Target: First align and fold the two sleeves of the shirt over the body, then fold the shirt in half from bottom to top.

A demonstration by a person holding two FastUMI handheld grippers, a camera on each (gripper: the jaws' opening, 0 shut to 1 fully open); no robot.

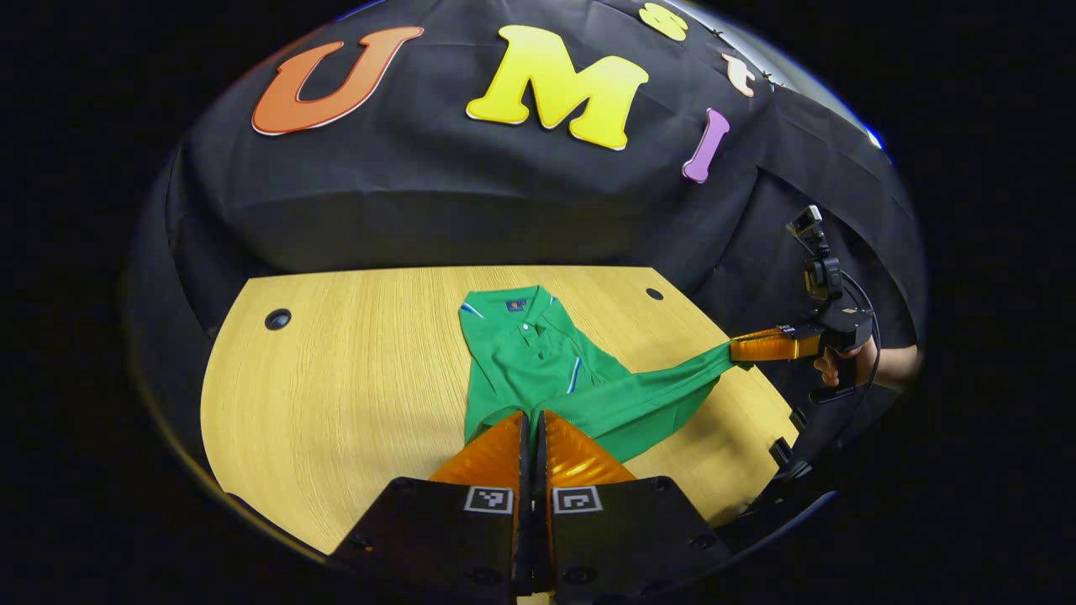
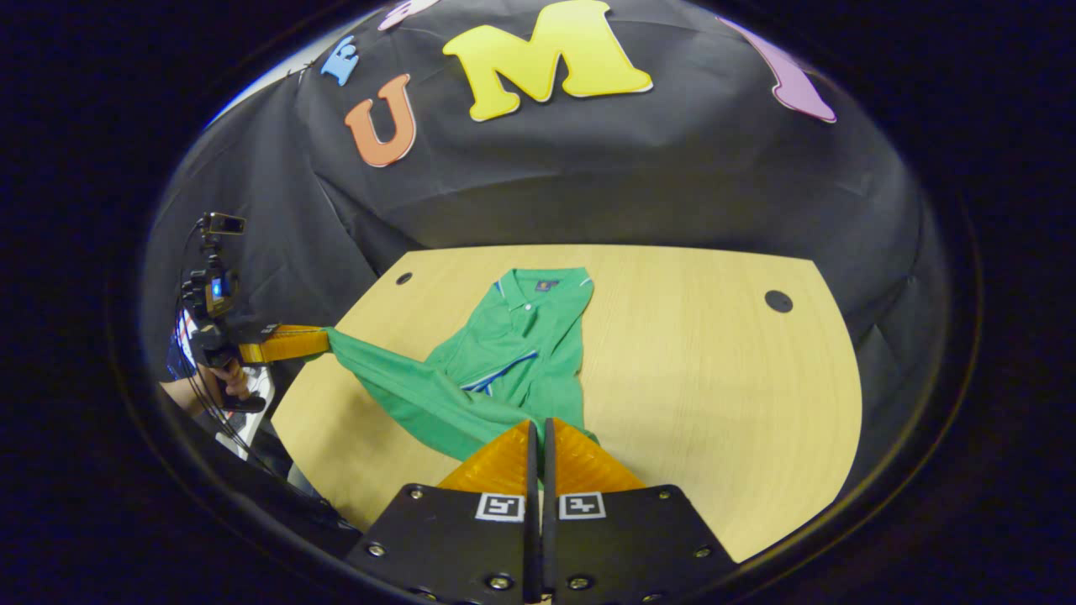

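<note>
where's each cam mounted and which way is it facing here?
Left gripper view: rides on the left gripper, looking along its closed fingers over the green polo shirt on the wooden table toward the black cloth wall; the right gripper and the hand holding it show at the right.
Right gripper view: rides on the right gripper, facing the same shirt and wall; the left gripper and its hand show at the left.
Shared: shirt, table, wall; each gripper pinches the shirt's hem.
</note>
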